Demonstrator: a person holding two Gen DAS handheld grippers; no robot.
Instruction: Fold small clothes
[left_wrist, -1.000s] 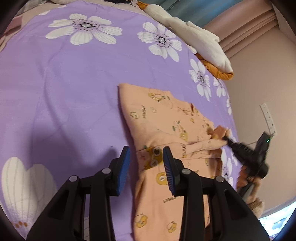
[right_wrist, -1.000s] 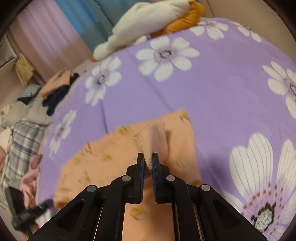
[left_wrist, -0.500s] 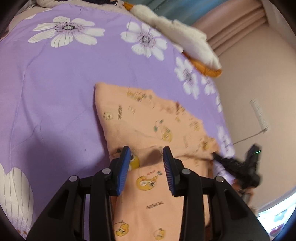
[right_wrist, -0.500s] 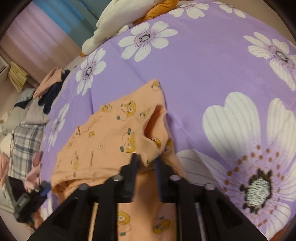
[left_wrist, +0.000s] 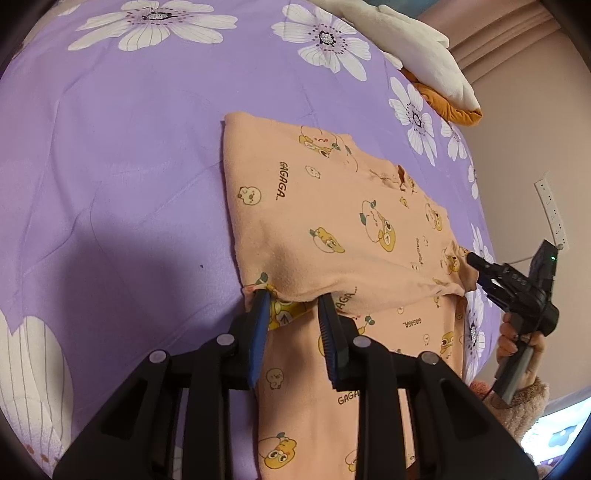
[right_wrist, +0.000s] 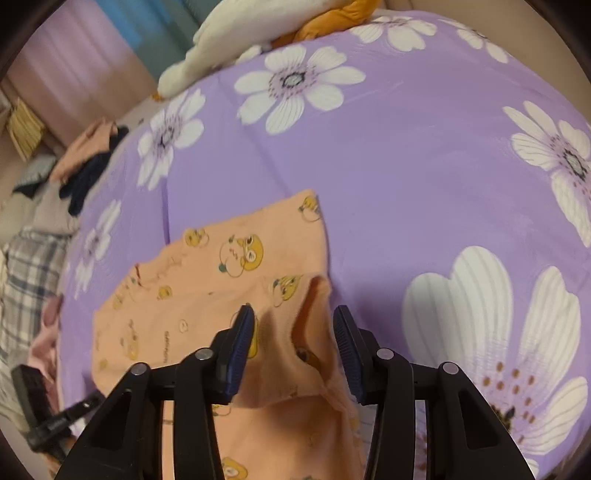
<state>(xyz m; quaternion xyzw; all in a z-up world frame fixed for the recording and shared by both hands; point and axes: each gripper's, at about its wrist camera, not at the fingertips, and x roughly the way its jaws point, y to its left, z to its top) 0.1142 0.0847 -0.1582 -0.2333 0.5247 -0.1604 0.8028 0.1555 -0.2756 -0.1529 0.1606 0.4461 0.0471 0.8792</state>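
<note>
Right gripper (right_wrist: 293, 347) now parted, garment (left_wrist: 332, 221) released

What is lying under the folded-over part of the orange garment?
Under the folded part of the orange garment lies more of the same printed cloth, upon the purple bedsheet. What lies between the layers is covered.

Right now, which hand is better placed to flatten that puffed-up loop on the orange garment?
Right, probably. The right gripper is open with the raised loop of the orange garment between its fingers. The left gripper, also open, sits at the fold's far end.
</note>
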